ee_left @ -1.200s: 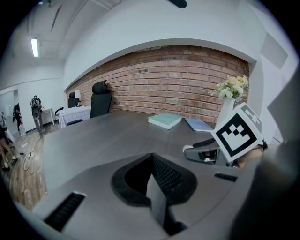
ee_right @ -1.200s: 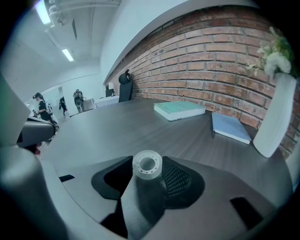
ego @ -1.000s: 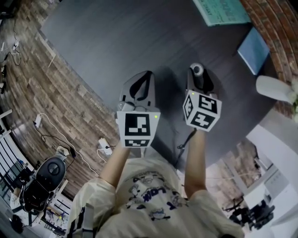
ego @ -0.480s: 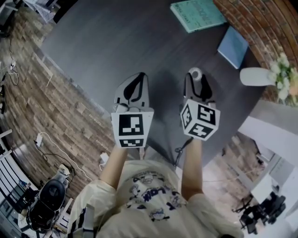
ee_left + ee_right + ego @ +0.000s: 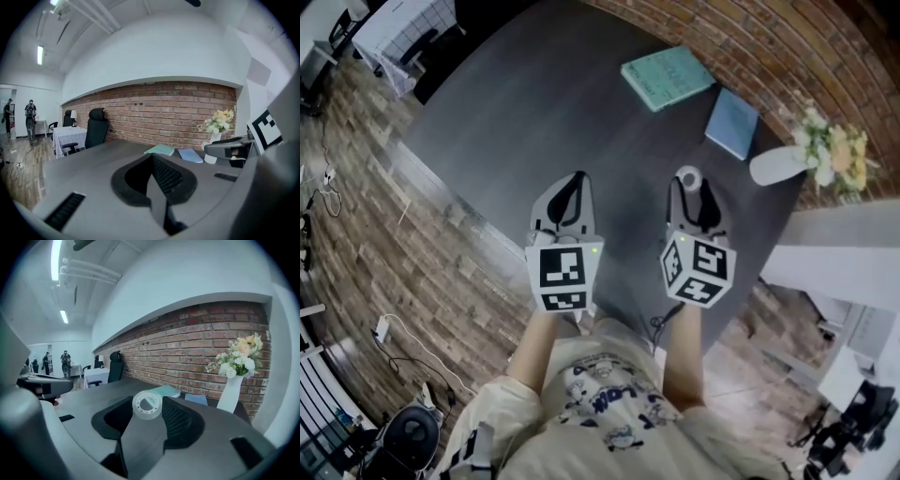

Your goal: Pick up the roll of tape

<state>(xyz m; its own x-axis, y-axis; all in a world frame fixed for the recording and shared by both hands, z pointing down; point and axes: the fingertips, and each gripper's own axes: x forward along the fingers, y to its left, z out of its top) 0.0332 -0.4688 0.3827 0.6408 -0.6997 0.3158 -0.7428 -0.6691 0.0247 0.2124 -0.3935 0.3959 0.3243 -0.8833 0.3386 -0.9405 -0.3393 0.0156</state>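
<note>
Dark table (image 5: 534, 103) lies farther below — right gripper (image 5: 690, 186), clamped on the roll of tape (image 5: 147, 405), has lifted it clear; left gripper (image 5: 577, 182) closed, empty.

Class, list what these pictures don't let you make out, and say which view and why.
Teal book cover print: head view, too small to read.
Vase base: right gripper view, hidden by the body of the right tongs.
Distant people: left gripper view, too small for any detail.
</note>
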